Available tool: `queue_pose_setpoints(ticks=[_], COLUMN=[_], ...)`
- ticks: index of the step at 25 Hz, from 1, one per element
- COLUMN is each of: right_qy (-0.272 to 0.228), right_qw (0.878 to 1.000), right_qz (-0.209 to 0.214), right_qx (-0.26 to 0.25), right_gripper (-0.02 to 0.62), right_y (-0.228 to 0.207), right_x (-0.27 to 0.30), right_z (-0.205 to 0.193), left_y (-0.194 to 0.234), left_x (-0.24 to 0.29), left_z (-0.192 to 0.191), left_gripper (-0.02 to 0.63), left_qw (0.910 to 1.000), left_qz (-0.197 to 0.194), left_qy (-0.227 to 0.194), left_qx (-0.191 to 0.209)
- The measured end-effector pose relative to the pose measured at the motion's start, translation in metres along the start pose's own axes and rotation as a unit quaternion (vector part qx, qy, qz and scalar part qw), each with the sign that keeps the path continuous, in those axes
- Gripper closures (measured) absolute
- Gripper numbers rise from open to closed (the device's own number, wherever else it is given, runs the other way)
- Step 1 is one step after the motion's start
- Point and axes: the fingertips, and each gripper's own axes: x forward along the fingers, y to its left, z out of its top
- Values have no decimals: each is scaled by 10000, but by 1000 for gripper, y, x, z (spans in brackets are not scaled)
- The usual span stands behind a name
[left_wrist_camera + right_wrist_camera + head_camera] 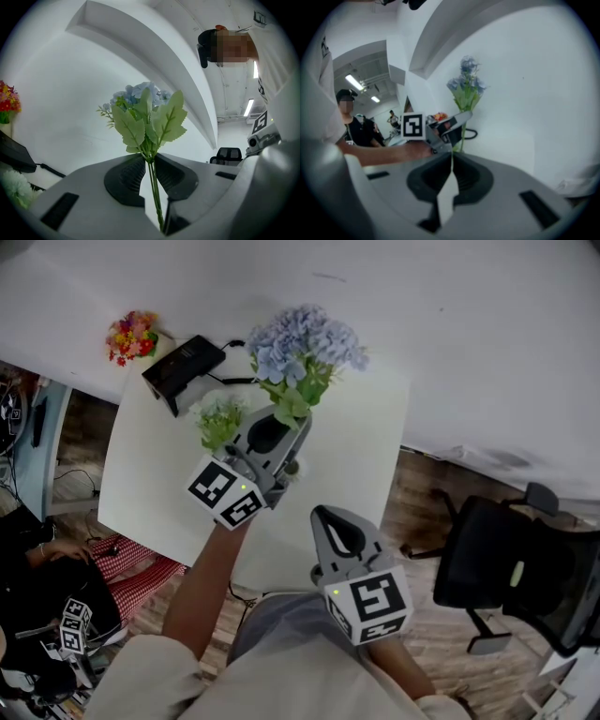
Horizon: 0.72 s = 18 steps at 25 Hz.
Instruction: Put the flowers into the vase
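Figure: the left gripper (149, 163) pinches the flowers (146, 119) by their stems. The long axis runs upright through its jaws, with the blooms beyond the tips. The right gripper (328, 521), pressed together and empty, lies farther off.

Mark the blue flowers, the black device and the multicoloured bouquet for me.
blue flowers (305, 338), head view, on the blue blooms.
black device (183, 367), head view, middle of its top face.
multicoloured bouquet (131, 336), head view, centre of the blossoms.
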Motion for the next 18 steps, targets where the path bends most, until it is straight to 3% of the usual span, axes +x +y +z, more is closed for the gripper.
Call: queue_pose_setpoints(ticks=[18], right_qy=[97], right_qw=[10000], right_qz=[-12], right_qx=[19], right_gripper=[572], right_y=[-1], right_x=[5], right_z=[9], left_y=[6], left_x=[-6], left_z=[-20], left_gripper=[512], left_qw=[9994], left_qz=[180], left_qy=[283], left_qx=[23])
